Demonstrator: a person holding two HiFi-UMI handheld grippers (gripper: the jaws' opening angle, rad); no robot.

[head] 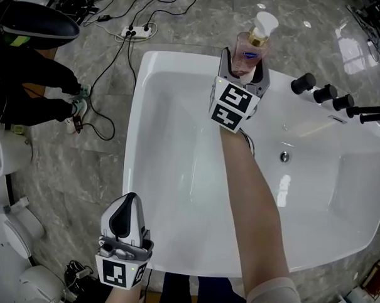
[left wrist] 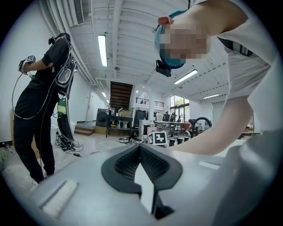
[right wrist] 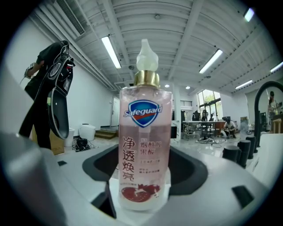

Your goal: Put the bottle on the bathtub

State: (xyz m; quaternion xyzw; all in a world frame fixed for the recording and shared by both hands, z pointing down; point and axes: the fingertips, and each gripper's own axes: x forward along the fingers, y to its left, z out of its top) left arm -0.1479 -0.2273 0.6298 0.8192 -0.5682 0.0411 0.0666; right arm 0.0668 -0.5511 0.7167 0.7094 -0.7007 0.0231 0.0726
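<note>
Bottle (head: 251, 47) (right wrist: 143, 145) stands upright over the bathtub's (head: 181, 58) far rim, pinched low between the jaws of the right hand-held gripper (head: 245, 67). Left hand-held gripper (head: 128, 209) (left wrist: 140, 149) hovers by the near-left corner, jaws pressed together, empty.

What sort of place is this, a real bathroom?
Likely a large workshop hall, not a home bathroom: the bathtub stands on open stone floor beside loose toilets, with a power strip, under a high industrial ceiling.
</note>
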